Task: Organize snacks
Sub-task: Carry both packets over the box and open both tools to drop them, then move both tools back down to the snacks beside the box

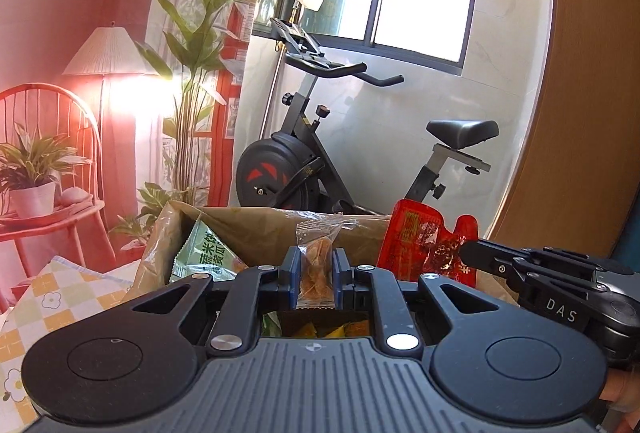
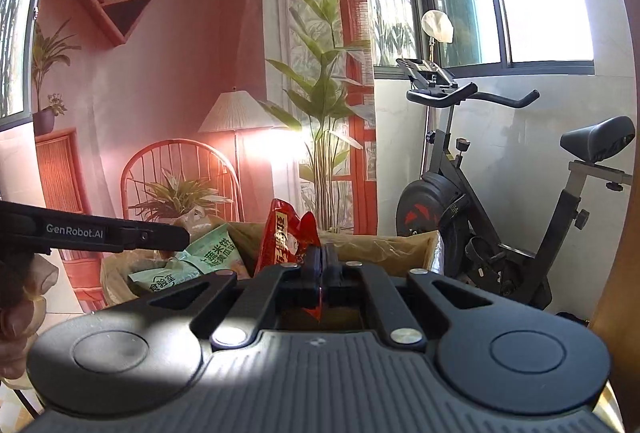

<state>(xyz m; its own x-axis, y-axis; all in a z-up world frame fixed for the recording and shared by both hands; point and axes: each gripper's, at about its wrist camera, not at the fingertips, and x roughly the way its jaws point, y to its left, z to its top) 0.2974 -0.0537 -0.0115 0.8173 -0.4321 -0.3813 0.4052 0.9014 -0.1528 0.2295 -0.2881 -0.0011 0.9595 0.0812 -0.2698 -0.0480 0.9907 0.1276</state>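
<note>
My left gripper [image 1: 316,265] is shut on a small clear packet of golden-brown snack [image 1: 315,265], held upright above a brown cardboard box [image 1: 260,229]. My right gripper [image 2: 322,265] is shut on the lower edge of a red snack packet [image 2: 286,237], which stands up over the same cardboard box [image 2: 380,245]. In the left wrist view that red packet [image 1: 424,245] and the right gripper [image 1: 466,253] show at the right. Green snack bags [image 1: 204,257] lean inside the box at its left; these green bags [image 2: 208,257] also show in the right wrist view, where the left gripper [image 2: 184,235] enters from the left.
A black exercise bike [image 1: 304,161] stands behind the box below a window. A painted backdrop with a lamp [image 1: 108,53], a chair and plants fills the left. A checked cloth [image 1: 52,305] lies at lower left. A wooden panel [image 1: 592,113] rises at the right.
</note>
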